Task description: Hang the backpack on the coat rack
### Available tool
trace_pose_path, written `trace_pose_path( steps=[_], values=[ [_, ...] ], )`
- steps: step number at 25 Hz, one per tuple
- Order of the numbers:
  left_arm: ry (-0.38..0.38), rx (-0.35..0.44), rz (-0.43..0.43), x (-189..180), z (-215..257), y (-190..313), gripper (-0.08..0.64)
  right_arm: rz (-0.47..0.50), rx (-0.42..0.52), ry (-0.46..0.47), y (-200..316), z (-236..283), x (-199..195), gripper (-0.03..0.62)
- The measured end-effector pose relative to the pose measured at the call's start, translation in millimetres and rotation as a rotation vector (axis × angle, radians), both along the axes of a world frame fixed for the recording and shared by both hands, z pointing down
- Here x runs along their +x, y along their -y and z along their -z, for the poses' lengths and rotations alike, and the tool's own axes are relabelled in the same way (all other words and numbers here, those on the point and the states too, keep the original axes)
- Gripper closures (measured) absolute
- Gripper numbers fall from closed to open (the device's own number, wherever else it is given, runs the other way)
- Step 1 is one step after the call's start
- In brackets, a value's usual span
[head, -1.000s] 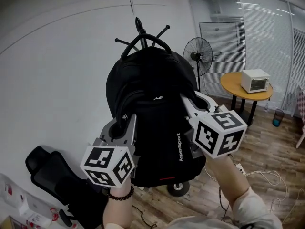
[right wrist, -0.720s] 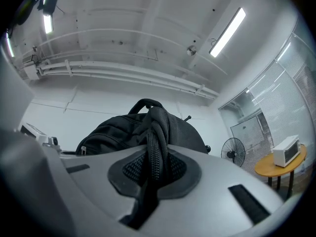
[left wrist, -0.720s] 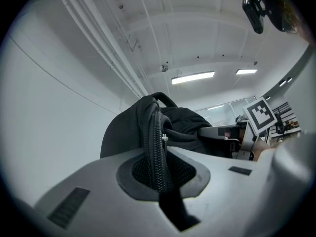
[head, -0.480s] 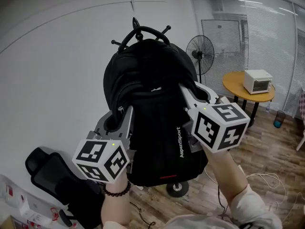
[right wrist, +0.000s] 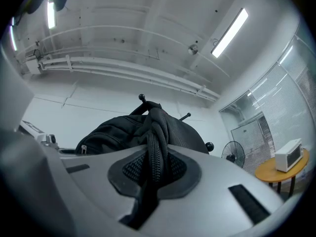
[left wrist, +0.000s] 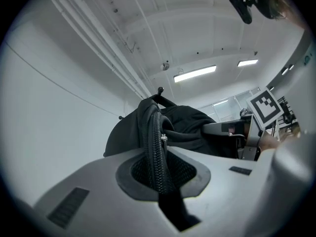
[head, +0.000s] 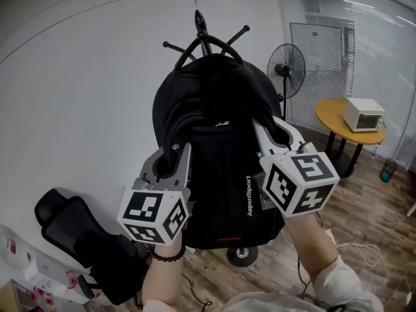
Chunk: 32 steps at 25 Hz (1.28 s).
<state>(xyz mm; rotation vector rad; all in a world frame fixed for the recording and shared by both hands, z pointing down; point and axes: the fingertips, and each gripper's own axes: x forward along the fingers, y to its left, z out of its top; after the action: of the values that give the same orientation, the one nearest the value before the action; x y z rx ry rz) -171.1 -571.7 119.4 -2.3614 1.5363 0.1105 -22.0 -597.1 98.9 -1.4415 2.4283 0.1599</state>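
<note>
Jaws of your left gripper [head: 171,163] and right gripper [head: 268,134] pinch the backpack [head: 218,119], the left ones just opening a bit. It's up by the coat rack [head: 201,26], but it doesn't look hooked yet.

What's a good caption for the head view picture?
Left claw, its jaws just opening a little, and right claw grip a black backpack before the coat rack.
</note>
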Motion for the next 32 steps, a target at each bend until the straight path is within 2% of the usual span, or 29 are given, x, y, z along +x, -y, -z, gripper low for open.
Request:
trace_pose_path(
  steps=[5,10,15,21,27,32],
  values=[
    [-0.018,0.0,0.011,-14,-14,20,0.519,-0.01,0.018,-0.014,17,-15,-15,0.56],
    [-0.04,-0.037,0.008,-15,-34,33,0.52,-0.018,0.017,-0.02,29,-34,-17,0.56],
    [-0.044,-0.029,0.005,-11,-44,38,0.522,-0.034,0.032,-0.033,35,-43,-14,0.558],
    [-0.064,0.008,-0.008,-11,-53,26,0.522,0.001,0.073,-0.01,23,-50,-17,0.558],
    [-0.052,0.07,0.034,-4,-57,9,0.522,0.011,0.108,-0.006,8,-54,-11,0.558],
    [-0.041,0.109,-0.008,0,-62,-3,0.52,0.001,0.122,-0.025,-4,-60,-13,0.558]
  ],
)
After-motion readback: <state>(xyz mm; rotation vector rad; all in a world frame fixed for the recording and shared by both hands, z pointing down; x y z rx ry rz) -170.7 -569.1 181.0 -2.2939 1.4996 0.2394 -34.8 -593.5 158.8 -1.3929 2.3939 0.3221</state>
